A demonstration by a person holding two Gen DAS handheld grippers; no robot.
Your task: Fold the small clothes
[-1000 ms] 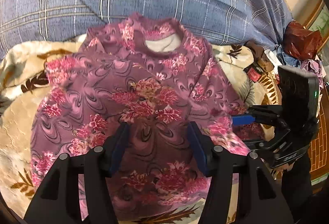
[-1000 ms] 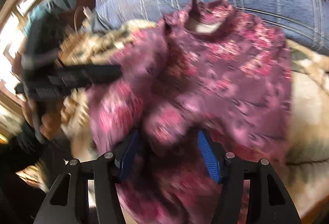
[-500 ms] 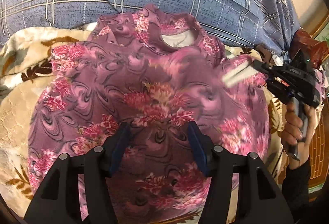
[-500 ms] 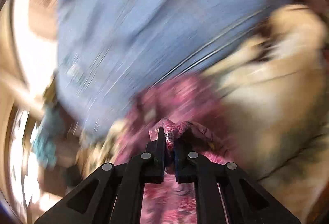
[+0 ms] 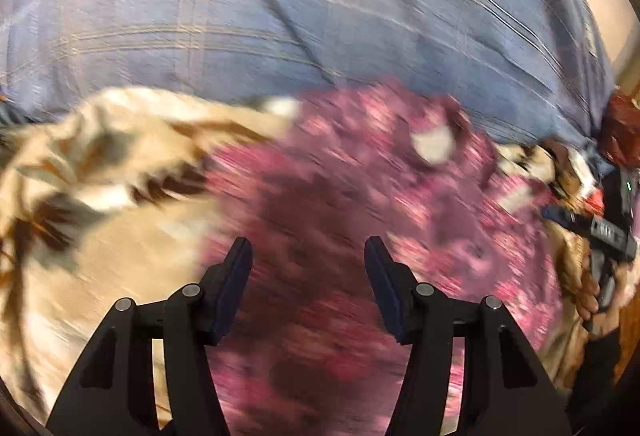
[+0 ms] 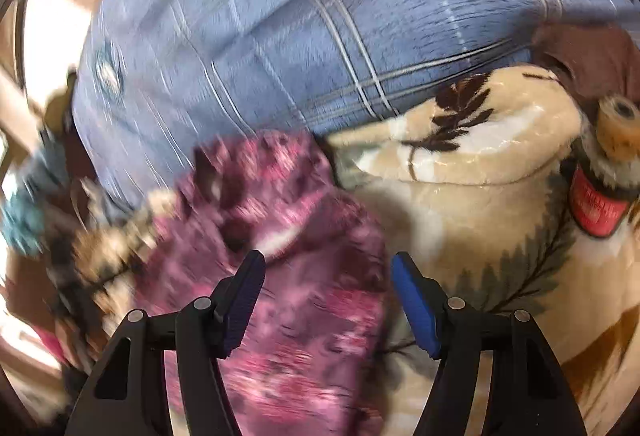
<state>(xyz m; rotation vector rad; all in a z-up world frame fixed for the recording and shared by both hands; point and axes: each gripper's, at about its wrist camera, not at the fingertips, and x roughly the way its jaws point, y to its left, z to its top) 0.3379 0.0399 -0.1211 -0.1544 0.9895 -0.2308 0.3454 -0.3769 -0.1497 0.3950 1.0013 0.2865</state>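
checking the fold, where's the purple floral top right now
The purple floral top lies on the beige leaf-print blanket, just below the blue plaid cover; in the right wrist view it fills the lower left.

Beige leaf-print blanket (image 6: 480,204), purple floral top (image 5: 360,220) lying on it

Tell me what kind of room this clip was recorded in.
Probably a bedroom at home: a floral top lies on a beige leaf-print fleece blanket, with blue plaid bedding piled behind it.
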